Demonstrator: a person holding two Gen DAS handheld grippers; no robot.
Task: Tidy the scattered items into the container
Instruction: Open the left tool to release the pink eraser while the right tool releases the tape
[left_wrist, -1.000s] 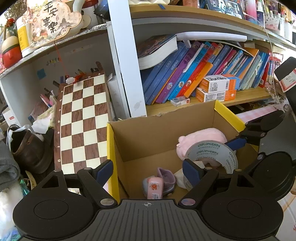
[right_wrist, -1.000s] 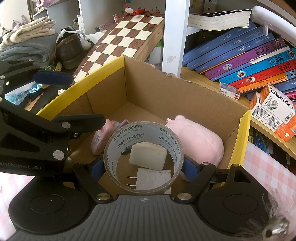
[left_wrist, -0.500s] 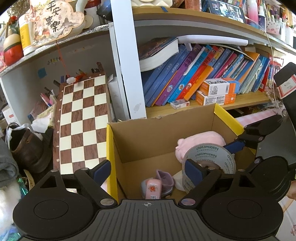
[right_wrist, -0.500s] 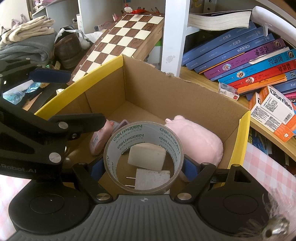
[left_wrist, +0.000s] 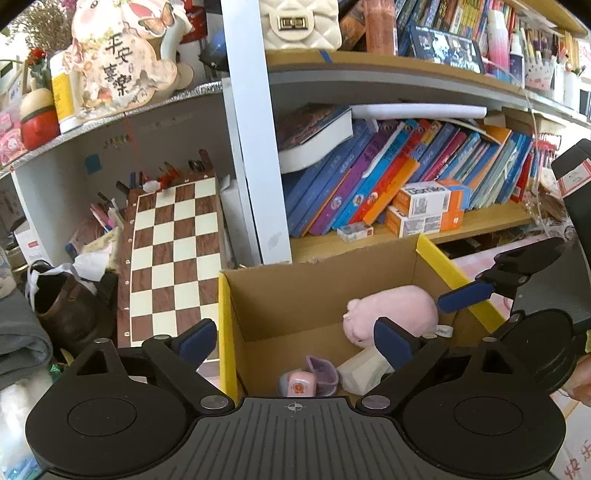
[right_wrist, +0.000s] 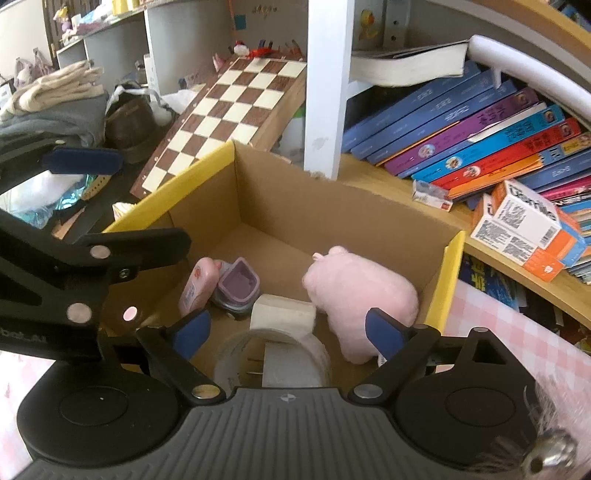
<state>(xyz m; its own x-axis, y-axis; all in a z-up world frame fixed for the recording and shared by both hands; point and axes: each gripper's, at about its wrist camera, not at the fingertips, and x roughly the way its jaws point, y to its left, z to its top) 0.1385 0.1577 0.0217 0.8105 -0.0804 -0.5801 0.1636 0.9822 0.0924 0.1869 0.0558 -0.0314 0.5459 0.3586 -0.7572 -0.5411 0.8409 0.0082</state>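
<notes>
A pig-shaped plaque (left_wrist: 118, 70) on the upper shelf reads "平安喜樂".

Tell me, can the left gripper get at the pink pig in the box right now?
Probably yes. The left gripper is open and empty over the box, whose top is open. The pig lies uncovered, though the right gripper hovers close beside it.

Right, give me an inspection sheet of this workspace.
Surface: pink checked cloth.
Job's things: brown cardboard box with yellow rim holds pink plush pig, grey tape roll, white block, pink bottle, purple toy.
Clutter: wooden chessboard, brown leather shoe, folded clothes.
Grippers: left tongs open, empty; right tongs open above the tape roll.
Cables: nothing seen.
Surroundings: bookshelf of slanted books.
</notes>
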